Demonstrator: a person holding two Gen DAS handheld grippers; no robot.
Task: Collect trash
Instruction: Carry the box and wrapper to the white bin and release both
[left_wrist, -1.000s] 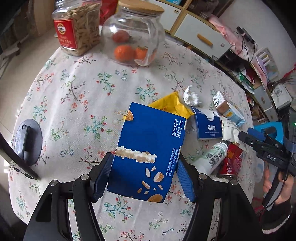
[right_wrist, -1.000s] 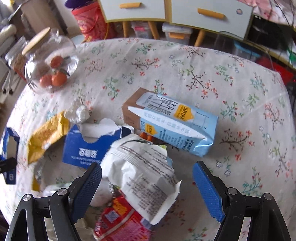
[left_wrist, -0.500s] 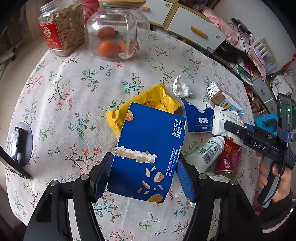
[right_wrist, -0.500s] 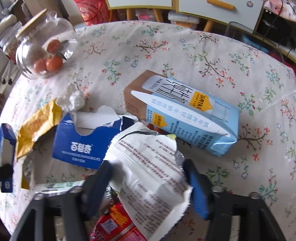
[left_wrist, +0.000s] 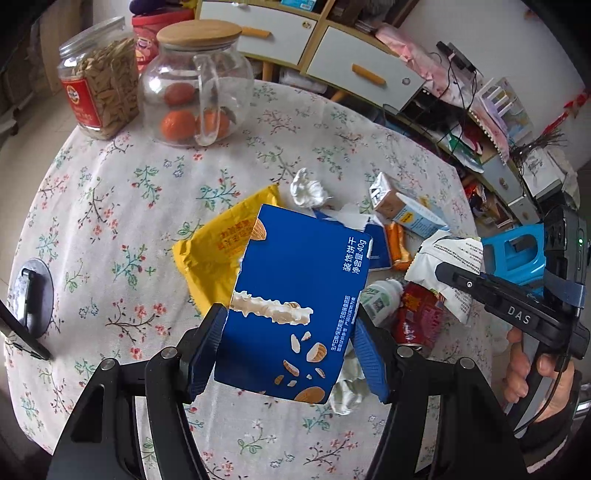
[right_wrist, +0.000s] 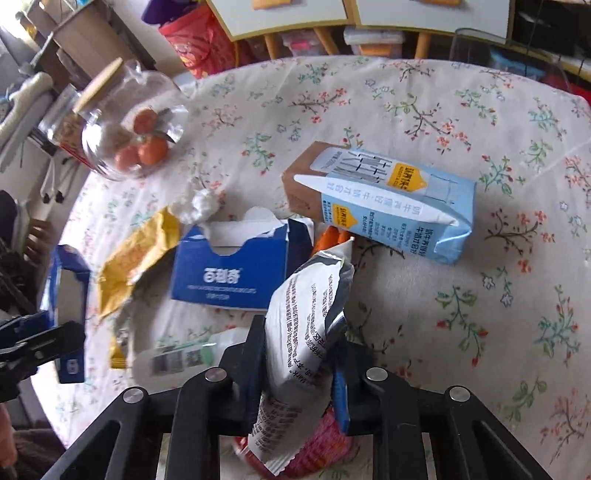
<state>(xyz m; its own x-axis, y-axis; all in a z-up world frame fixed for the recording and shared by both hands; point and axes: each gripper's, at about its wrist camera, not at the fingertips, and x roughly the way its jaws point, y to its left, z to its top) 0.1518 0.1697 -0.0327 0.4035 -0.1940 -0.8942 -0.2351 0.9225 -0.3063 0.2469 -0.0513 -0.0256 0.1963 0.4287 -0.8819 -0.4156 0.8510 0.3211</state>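
My left gripper (left_wrist: 288, 350) is shut on a blue biscuit box (left_wrist: 295, 295) and holds it above the floral table. My right gripper (right_wrist: 299, 369) is shut on a white and silver wrapper (right_wrist: 306, 325), lifted off the pile; the wrapper also shows in the left wrist view (left_wrist: 447, 266). On the table lie a yellow packet (left_wrist: 214, 254), a torn blue carton (right_wrist: 232, 273), a light blue milk carton (right_wrist: 391, 199), a crumpled tissue (left_wrist: 306, 188), a white bottle (left_wrist: 380, 299) and a red can (left_wrist: 417, 317).
A glass jar of oranges (left_wrist: 195, 96) and a jar of seeds (left_wrist: 99, 85) stand at the table's far side. A round metal object (left_wrist: 31, 295) lies at the left edge. Cabinets with drawers (left_wrist: 354, 66) stand behind the table.
My right gripper has closed on the white wrapper and raised it. My left gripper has lifted the blue box higher and moved back, uncovering the yellow packet.
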